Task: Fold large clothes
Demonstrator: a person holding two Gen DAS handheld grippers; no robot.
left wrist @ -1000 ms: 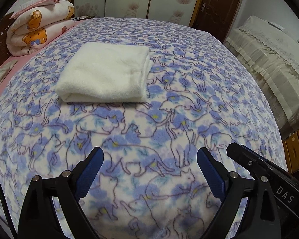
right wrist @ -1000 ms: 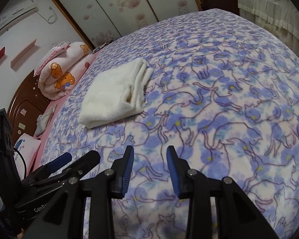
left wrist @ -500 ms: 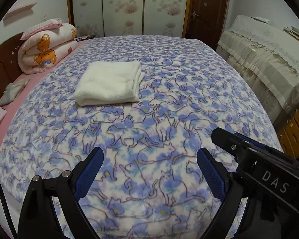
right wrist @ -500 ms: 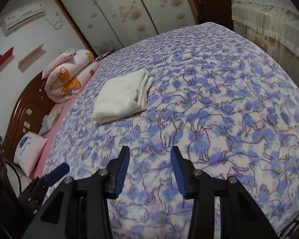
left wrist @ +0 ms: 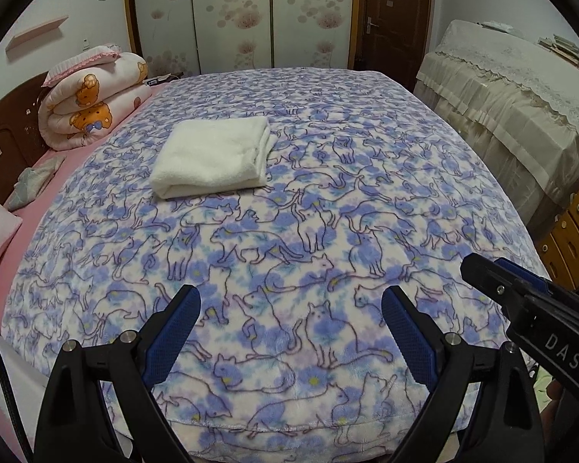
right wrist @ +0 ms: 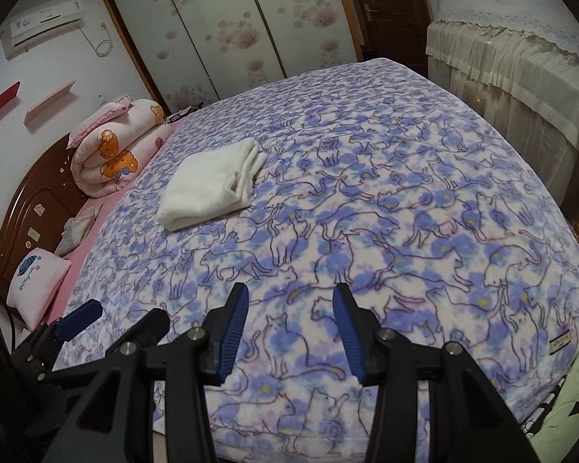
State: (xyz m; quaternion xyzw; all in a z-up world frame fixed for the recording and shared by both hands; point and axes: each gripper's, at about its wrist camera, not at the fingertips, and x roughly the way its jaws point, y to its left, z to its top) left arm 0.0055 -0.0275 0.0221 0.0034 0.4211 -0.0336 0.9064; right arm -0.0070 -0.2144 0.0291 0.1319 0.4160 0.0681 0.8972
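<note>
A white garment [left wrist: 214, 156] lies folded into a neat rectangle on the bed's blue cat-print blanket [left wrist: 328, 200], left of the middle. It also shows in the right wrist view [right wrist: 216, 185]. My left gripper [left wrist: 291, 301] is open and empty, held above the bed's near edge, well short of the garment. My right gripper [right wrist: 289, 301] is partly open and empty, also above the near edge; it shows at the right of the left wrist view [left wrist: 521, 301].
A rolled pink bear-print quilt [left wrist: 92, 96] lies by the wooden headboard [left wrist: 7, 131] at the left, with a small pillow [right wrist: 38, 281] near it. A lace-covered piece of furniture [left wrist: 513, 88] stands to the right. A wardrobe [left wrist: 235, 11] and door [left wrist: 397, 11] are behind.
Both grippers have drawn back and up from the bed, so the folded garment looks farther away. The right gripper's jaws have opened wider. The garment has not moved.
</note>
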